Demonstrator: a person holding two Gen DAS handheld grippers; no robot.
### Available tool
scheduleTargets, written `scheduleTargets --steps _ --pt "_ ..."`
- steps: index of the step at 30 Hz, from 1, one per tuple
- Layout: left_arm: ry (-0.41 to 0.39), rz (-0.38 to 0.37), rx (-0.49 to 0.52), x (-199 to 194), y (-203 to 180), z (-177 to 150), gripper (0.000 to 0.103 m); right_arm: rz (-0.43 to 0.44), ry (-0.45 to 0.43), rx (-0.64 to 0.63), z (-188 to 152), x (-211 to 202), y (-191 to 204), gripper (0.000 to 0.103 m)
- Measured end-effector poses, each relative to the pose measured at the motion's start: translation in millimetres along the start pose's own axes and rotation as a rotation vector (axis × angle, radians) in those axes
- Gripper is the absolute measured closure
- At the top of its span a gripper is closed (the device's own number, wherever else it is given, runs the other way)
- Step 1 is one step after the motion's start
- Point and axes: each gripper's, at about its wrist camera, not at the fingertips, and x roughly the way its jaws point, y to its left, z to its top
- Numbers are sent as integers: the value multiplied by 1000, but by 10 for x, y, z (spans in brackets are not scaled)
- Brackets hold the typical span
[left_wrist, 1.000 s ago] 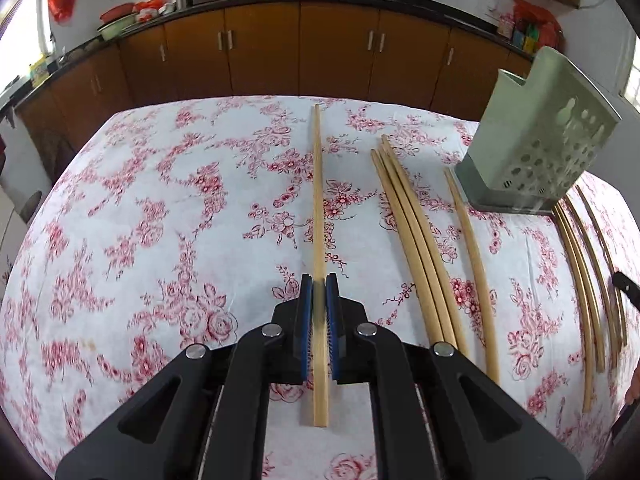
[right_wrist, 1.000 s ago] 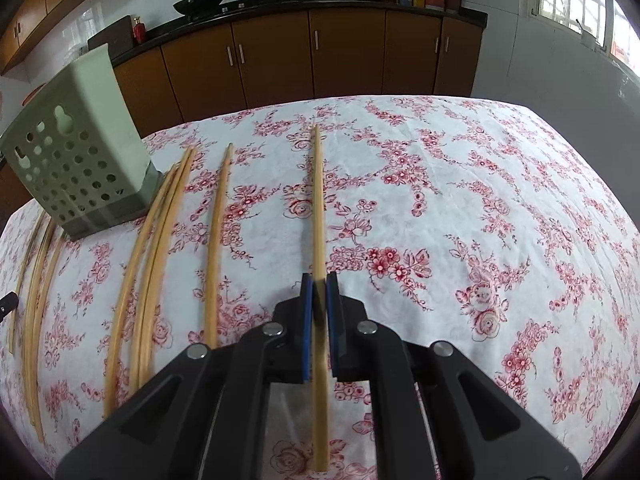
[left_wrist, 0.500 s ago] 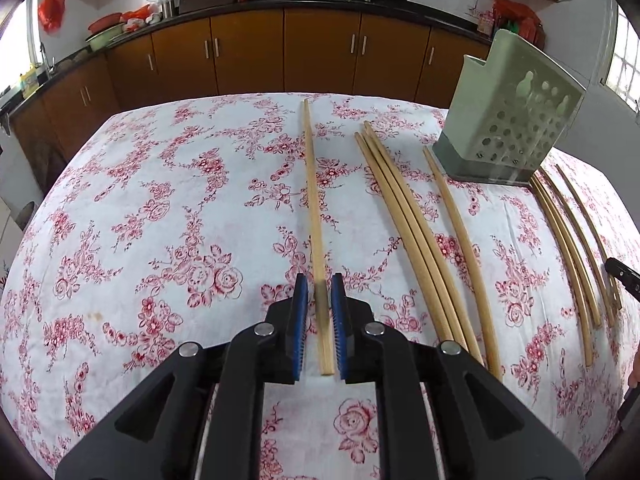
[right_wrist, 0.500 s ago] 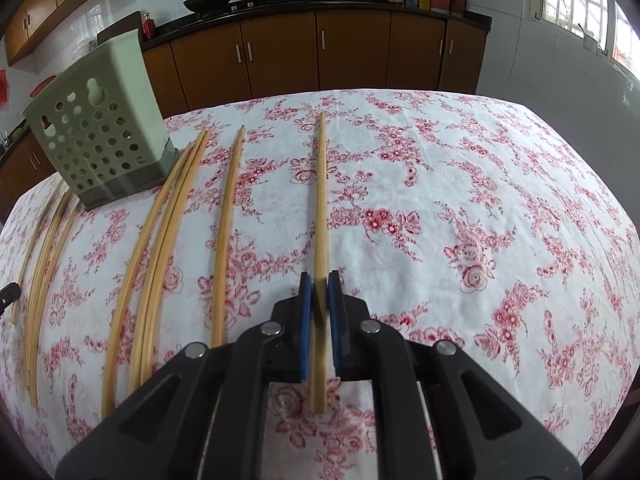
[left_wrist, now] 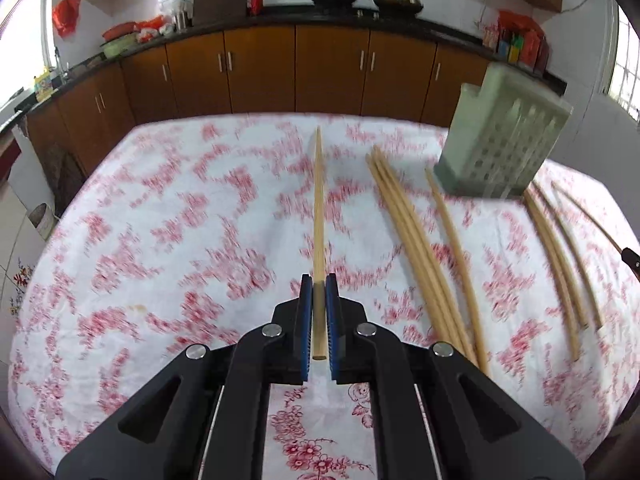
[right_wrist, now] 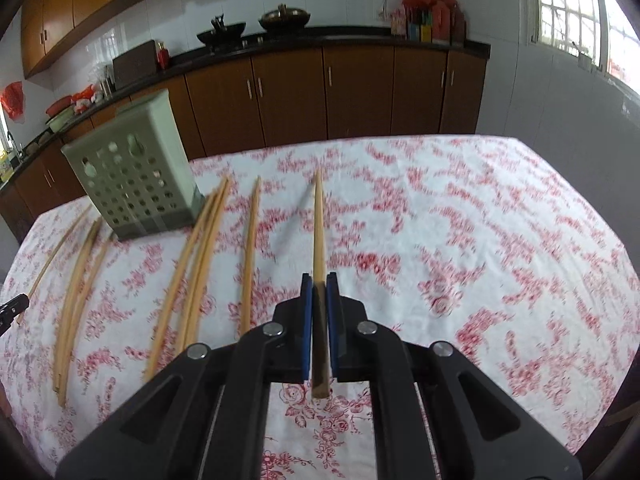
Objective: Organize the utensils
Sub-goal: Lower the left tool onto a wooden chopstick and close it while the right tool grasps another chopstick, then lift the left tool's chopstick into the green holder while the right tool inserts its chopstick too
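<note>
While each gripper clamps one chopstick, the remaining chopsticks lie on the flowered tablecloth [left_wrist: 160,240]. In the left wrist view, the left gripper [left_wrist: 319,286] occupies the lower centre of the frame; its blue pads [left_wrist: 306,320] press on both sides of the left-held chopstick [left_wrist: 319,200], leaving no gap beyond the stick's thickness. That stick runs from the pads toward the upper centre of the frame, its blunt end showing just below the pads. In the right wrist view, the right gripper [right_wrist: 319,284] sits likewise at lower centre, pads closed tight on the right-held chopstick [right_wrist: 318,232], which points up-frame and casts a shadow on the cloth to its left.

The pale green perforated utensil holder [left_wrist: 500,144] stands upright at the upper right of the left view and at the middle left of the right view. A bundle of loose chopsticks [left_wrist: 408,240] lies just left of the holder in the left view, a single stick [left_wrist: 456,256] beside it, and further sticks [left_wrist: 560,256] at the right edge. Brown cabinets [left_wrist: 260,68] under a dark counter fill the background.
</note>
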Motion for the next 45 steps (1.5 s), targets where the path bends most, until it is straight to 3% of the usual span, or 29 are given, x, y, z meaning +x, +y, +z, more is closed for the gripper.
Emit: scheduleTargets --steps 16,27,31,37,45 --pt "-290 -31 -78 -835 106 592 96 38 -249 67 491 -626 -131 95" --pt "-371 -1 -49 -1025 44 895 96 44 -321 22 798 -752 20 95" --pt "-400 4 -31 -1147 7 1073 96 66 -360 15 1060 -911 70 95" --pt "-500 -51 -5 -1588 -164 1567 96 173 -448 24 1638 -1330 199 95" --pt "-607 -164 -14 -1959 -534 2052 96 312 -460 -5 1965 -1526 492 95"
